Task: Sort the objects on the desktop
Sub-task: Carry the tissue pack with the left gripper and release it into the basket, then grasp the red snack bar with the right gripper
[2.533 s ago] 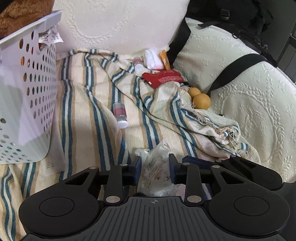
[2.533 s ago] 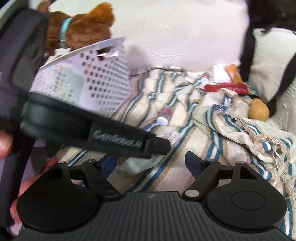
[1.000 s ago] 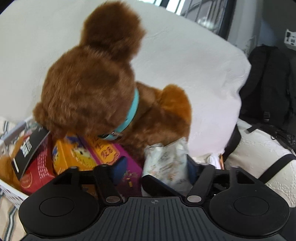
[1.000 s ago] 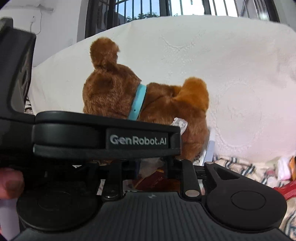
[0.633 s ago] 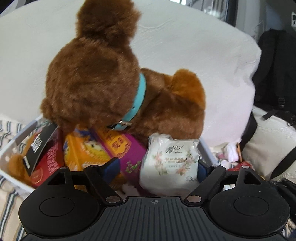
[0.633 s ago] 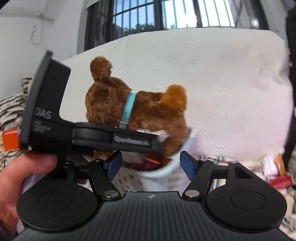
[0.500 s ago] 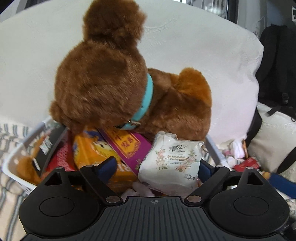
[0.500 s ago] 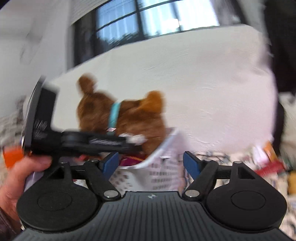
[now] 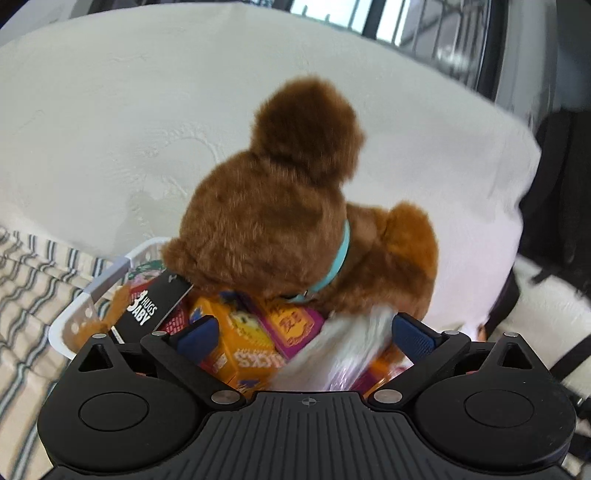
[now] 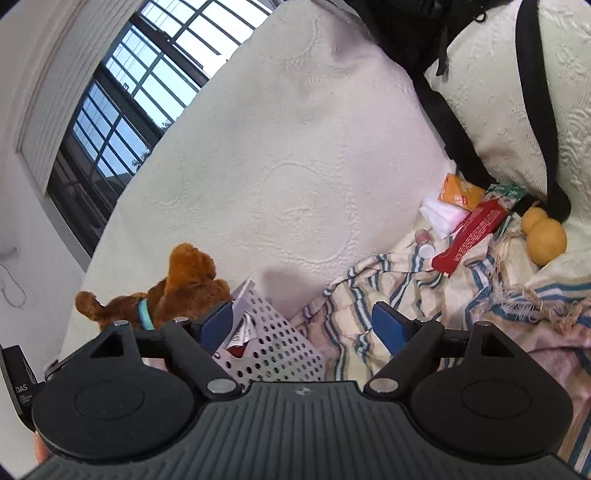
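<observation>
My left gripper [image 9: 304, 332] is open above the white perforated basket [image 9: 107, 273]. The white tissue pack [image 9: 343, 354] is a blur between its fingers, loose and dropping onto the orange box [image 9: 240, 343] and purple box [image 9: 291, 325]. A brown plush dog [image 9: 288, 221] with a teal collar lies on top of the basket. My right gripper [image 10: 304, 325] is open and empty, tilted, with the basket [image 10: 273, 347] and the dog [image 10: 181, 288] at lower left. A red packet [image 10: 469, 232], an orange packet [image 10: 458, 192], a small bottle [image 10: 423, 242] and two yellow fruits [image 10: 543, 236] lie on the striped blanket [image 10: 388, 291].
A large white cushion [image 9: 110, 129] stands behind the basket. A black backpack [image 10: 413, 33] and a strapped cream cushion [image 10: 517, 92] are at the right. A window [image 10: 140, 81] is behind. The left gripper's body [image 10: 18, 391] shows at the lower left edge of the right wrist view.
My left gripper carried the tissue pack from the blanket up over the basket and opened; the pack now falls free. My right gripper swung right and tilted, away from the basket.
</observation>
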The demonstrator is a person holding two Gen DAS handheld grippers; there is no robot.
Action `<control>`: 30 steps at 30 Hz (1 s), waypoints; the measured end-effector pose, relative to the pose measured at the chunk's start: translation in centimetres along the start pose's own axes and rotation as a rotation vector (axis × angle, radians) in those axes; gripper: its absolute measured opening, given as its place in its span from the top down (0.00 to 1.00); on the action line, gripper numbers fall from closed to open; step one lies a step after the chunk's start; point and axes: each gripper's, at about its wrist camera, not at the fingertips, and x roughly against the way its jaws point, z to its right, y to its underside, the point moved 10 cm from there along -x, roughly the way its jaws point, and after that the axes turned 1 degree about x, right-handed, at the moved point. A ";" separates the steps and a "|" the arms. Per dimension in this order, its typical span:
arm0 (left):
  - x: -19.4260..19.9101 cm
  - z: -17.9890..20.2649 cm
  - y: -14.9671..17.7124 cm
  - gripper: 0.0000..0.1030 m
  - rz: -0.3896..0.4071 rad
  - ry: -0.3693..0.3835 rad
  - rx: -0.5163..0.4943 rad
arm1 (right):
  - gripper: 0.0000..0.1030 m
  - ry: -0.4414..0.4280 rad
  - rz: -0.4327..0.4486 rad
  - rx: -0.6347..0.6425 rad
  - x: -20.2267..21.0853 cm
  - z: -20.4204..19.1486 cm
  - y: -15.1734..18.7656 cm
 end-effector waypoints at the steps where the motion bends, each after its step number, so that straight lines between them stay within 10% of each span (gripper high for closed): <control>1: 0.3 0.1 -0.2 0.00 0.016 0.012 0.007 | 0.14 -0.002 0.005 0.001 0.0 -0.3 0.1; 6: 1.3 0.4 -0.7 0.00 0.064 -0.010 -0.007 | 0.14 0.002 0.004 0.034 0.2 -1.1 0.6; 12: -0.5 2.5 1.3 0.00 -0.087 0.216 0.043 | 0.14 -0.003 -0.022 0.052 -0.1 -1.1 1.1; 24: -3.7 -0.2 3.4 0.01 -0.188 -0.052 -0.084 | 0.13 0.015 -0.021 0.047 0.0 0.1 0.2; 30: -2.4 1.0 2.8 0.04 -0.134 0.055 -0.070 | 0.09 0.068 0.033 0.031 1.0 1.3 -2.9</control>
